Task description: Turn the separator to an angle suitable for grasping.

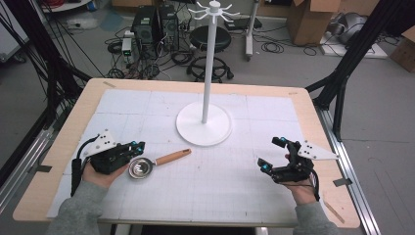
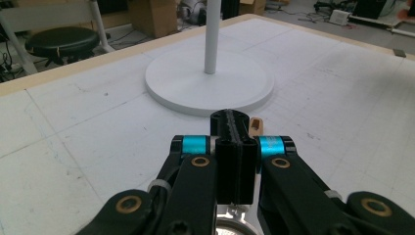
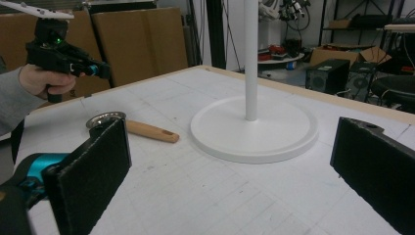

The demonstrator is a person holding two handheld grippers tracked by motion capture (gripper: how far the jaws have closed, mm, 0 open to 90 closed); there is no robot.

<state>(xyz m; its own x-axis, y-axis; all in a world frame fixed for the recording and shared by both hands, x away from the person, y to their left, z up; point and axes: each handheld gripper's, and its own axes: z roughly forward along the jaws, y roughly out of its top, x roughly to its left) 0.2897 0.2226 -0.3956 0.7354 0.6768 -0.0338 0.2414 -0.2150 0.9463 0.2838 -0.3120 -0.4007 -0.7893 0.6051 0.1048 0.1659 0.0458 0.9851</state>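
From the high view, I am seeing the left gripper (image 1: 138, 146) hanging just above the tabletop (image 1: 58, 147) near its left edge, its jaws brought together with nothing pressed between them. Right beside its tips the small metal strainer (image 1: 140, 169) is lying flat, its wooden handle (image 1: 172, 156) pointing right and slightly away from me toward the white stand (image 1: 204, 128). The right gripper (image 1: 271, 153) is sitting on the right side of the tabletop, well apart from the strainer, with its jaws standing wide.

In the left gripper view, I am looking along two jaws that are meeting in the middle. The end of the wooden handle is peeking out just past the tips, beside them rather than between them, and a bit of the strainer's metal rim (image 2: 230, 226) is showing below the gripper. The stand's round base (image 2: 171, 81) is lying ahead.

In the right gripper view, the two black pads (image 3: 93, 176) are framing a wide gap holding nothing. Beyond them the strainer is resting on the white mat, the stand's base is near it, and the other hand (image 3: 41, 81) is holding the left gripper above the strainer's bowl.
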